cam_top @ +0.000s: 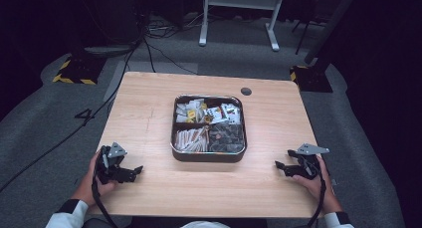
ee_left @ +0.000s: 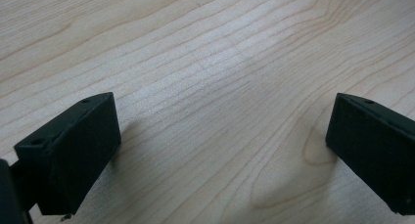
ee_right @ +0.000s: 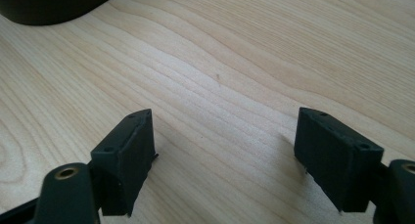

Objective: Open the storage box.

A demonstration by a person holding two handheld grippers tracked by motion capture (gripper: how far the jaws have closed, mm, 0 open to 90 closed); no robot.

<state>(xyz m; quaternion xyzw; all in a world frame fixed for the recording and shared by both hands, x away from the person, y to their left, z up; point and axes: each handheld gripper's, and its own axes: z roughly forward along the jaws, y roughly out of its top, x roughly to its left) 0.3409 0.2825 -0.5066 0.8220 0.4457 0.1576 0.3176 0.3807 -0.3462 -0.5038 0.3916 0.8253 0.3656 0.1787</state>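
Two hand-held grippers were in your hands at the near edge of the desk (cam_top: pixel 149 103) in the high view. Your left hand-held gripper (cam_top: pixel 130 172) sat at the near left, its jaws pointing right toward the middle of the desk, and your right hand-held gripper (cam_top: pixel 282 167) sat at the near right, its jaws pointing left. Both were well apart from the dark tray (cam_top: pixel 208 157) in the middle of the desk. That tray had four compartments: pale packets (cam_top: pixel 190 111) in the far left, patterned packets (cam_top: pixel 224 113) in the far right, orange-and-white sticks (cam_top: pixel 190 138) in the near left, and dark pieces (cam_top: pixel 227 137) in the near right. A small dark disc (cam_top: pixel 246 91) lay on the desk just beyond the tray.

In the left gripper view, your left hand-held gripper (ee_left: pixel 222 136) had its jaws spread wide over bare wood grain (ee_left: pixel 205 62), with nothing between them.

In the right gripper view, your right hand-held gripper (ee_right: pixel 225 145) was likewise spread open and empty over the wood, and a dark rounded edge of the tray (ee_right: pixel 49 4) showed at the upper left corner.
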